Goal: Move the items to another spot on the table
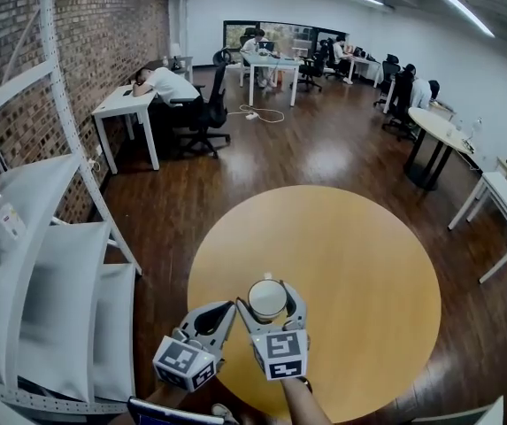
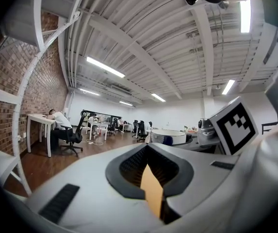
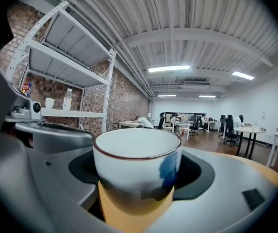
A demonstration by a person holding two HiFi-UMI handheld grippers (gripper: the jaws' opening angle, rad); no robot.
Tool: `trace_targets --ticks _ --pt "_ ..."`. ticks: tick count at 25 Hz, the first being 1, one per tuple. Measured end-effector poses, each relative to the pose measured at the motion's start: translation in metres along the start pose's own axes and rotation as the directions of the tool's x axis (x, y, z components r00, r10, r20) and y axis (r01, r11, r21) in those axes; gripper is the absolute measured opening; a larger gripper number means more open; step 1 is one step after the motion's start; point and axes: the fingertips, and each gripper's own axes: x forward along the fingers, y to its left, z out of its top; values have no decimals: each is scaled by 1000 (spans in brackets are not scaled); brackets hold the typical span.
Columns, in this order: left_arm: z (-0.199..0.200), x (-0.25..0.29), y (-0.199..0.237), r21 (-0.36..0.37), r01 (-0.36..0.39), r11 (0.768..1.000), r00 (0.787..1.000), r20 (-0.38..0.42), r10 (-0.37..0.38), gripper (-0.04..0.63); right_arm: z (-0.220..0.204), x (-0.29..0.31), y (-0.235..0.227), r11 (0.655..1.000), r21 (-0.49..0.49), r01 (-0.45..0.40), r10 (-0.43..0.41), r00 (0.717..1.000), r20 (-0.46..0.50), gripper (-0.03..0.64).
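A white cup (image 1: pixel 267 297) with a brown rim and a blue patch on its side is held upright between the fingers of my right gripper (image 1: pixel 269 303), a little above the near part of the round wooden table (image 1: pixel 350 255). In the right gripper view the cup (image 3: pixel 136 159) fills the space between the jaws of that gripper (image 3: pixel 136 183). Just to its left, my left gripper (image 1: pixel 229 308) has its jaws together and nothing in them. From the left gripper (image 2: pixel 148 150) the cup (image 2: pixel 168 136) shows off to the right.
A white metal shelving rack (image 1: pixel 41 273) stands close on the left against a brick wall. Beyond the table lies wooden floor, with a person slumped at a white desk (image 1: pixel 125 103), office chairs, and more tables (image 1: pixel 439 131) at the right.
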Motion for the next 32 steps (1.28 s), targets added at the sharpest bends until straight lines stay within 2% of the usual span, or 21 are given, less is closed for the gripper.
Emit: trace_targets --ticks 10,19,32 --pt "0 47 -87 39 96 995 995 -5 -96 11 -12 -78 -84 991 19 130 -131 991 15 394" --pt "-8 111 -198 43 158 987 988 -10 -157 11 -30 -152 -183 983 32 183 -184 983 23 394" --pt "-34 196 -341 32 232 972 973 -29 -231 11 -80 -255 -321 958 51 281 -281 960 -6 394"
